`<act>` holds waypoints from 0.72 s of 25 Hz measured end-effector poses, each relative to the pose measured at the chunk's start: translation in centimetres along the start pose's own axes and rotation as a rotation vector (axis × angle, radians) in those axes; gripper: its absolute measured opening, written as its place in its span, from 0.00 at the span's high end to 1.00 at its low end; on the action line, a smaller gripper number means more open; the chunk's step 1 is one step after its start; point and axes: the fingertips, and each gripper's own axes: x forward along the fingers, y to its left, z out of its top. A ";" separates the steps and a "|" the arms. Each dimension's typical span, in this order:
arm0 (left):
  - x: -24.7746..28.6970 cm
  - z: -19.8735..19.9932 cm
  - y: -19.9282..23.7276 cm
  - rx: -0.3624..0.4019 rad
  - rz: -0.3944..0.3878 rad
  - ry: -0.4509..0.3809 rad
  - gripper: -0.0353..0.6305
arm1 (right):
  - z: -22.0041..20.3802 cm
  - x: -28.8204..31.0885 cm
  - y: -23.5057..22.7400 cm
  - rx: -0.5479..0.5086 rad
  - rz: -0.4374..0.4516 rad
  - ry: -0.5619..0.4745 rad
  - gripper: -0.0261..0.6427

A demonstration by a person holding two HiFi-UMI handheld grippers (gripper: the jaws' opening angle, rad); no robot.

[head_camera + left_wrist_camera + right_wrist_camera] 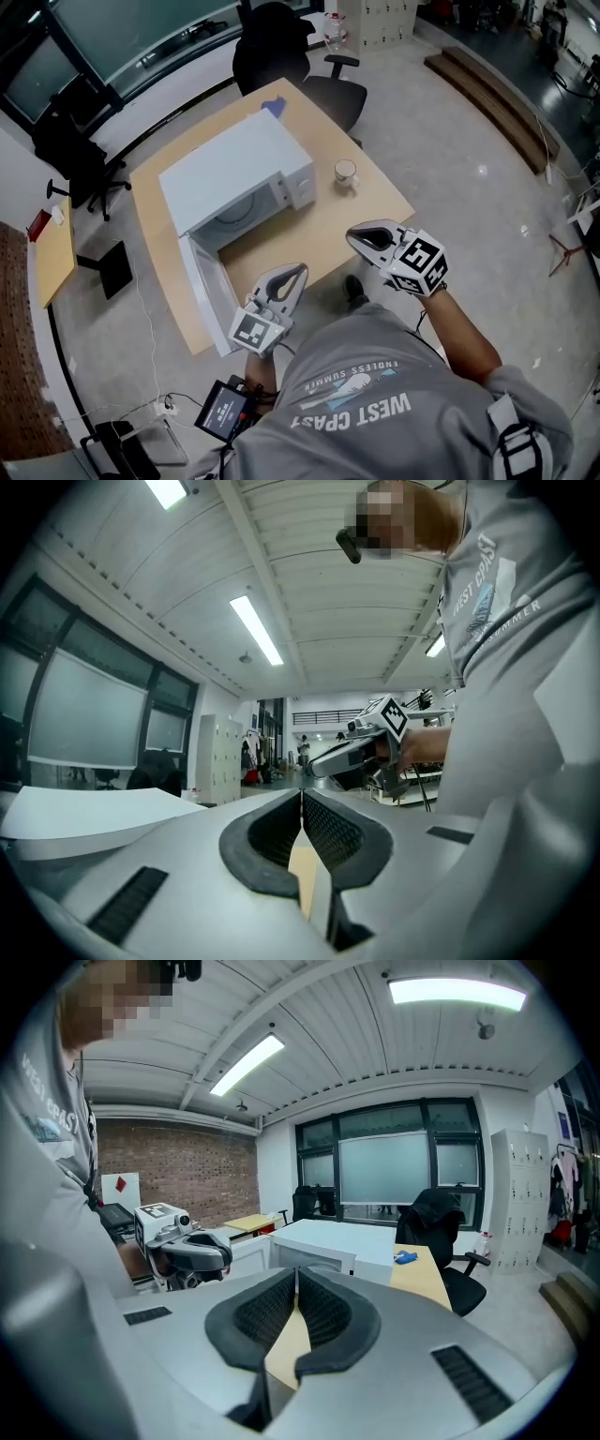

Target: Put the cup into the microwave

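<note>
A white cup (346, 172) stands on the wooden table (281, 239), just right of the white microwave (239, 169). The microwave's door (202, 286) hangs open toward me. Both grippers are held in the air off the table's near edge, well short of the cup. My left gripper (295, 271) (301, 795) is shut with nothing between its jaws, near the open door. My right gripper (355, 234) (296, 1275) is shut and empty too. The right gripper view shows the microwave (328, 1241) but not the cup.
A black office chair (281, 47) stands behind the table's far corner, where a small blue object (273, 107) lies. Another dark chair (75, 141) and a low side table (52, 253) are at the left. A small screen (222, 410) hangs by my waist.
</note>
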 end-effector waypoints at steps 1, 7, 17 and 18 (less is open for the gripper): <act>0.0 0.1 0.1 0.001 0.008 0.000 0.91 | 0.2 0.3 -0.2 -0.003 0.008 0.000 0.93; 0.5 -0.3 1.6 -0.025 0.066 0.018 0.91 | 0.7 1.6 -2.0 -0.008 0.052 0.022 0.93; 5.0 -3.6 4.6 -0.092 0.096 0.102 0.91 | -3.8 5.3 -11.3 0.057 0.042 0.101 0.93; 5.5 -4.0 4.8 -0.103 0.098 0.117 0.91 | -4.8 5.7 -12.6 0.073 0.034 0.113 0.93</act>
